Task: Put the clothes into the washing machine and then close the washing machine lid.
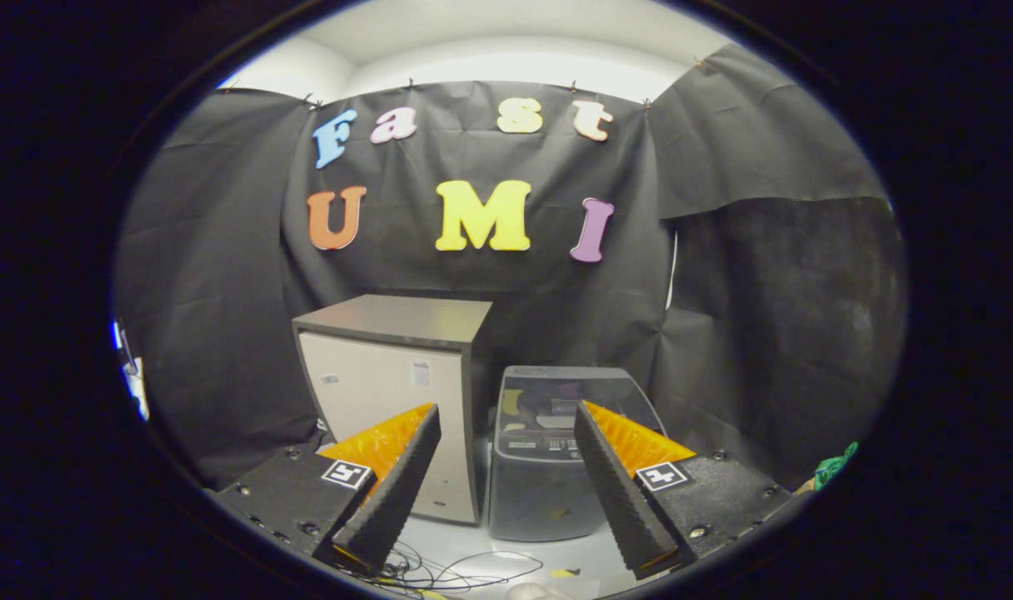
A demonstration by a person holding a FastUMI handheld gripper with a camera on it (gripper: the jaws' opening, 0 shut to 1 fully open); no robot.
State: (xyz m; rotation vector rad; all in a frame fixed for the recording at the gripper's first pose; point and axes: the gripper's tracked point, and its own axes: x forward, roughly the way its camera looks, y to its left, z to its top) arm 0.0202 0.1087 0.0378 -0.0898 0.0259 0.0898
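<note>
Jaws (506, 467) spread wide, holding nothing, fingers ridged and wedge-shaped. Washing machine (556, 450), a small grey boxy top-loader, sits straight ahead beyond the fingers, its glossy dark lid (561, 400) lying flat and shut, beside a taller pale cabinet (390, 400). A bit of green cloth (835, 467), maybe the clothes, lies well off to the right; fits either before loading or all done.

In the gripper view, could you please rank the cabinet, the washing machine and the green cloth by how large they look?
1. Cabinet, largest.
2. Washing machine, somewhat smaller, beyond the open gripper.
3. Green cloth, smallest, though only a scrap of it shows, so its true size is unsure.
</note>
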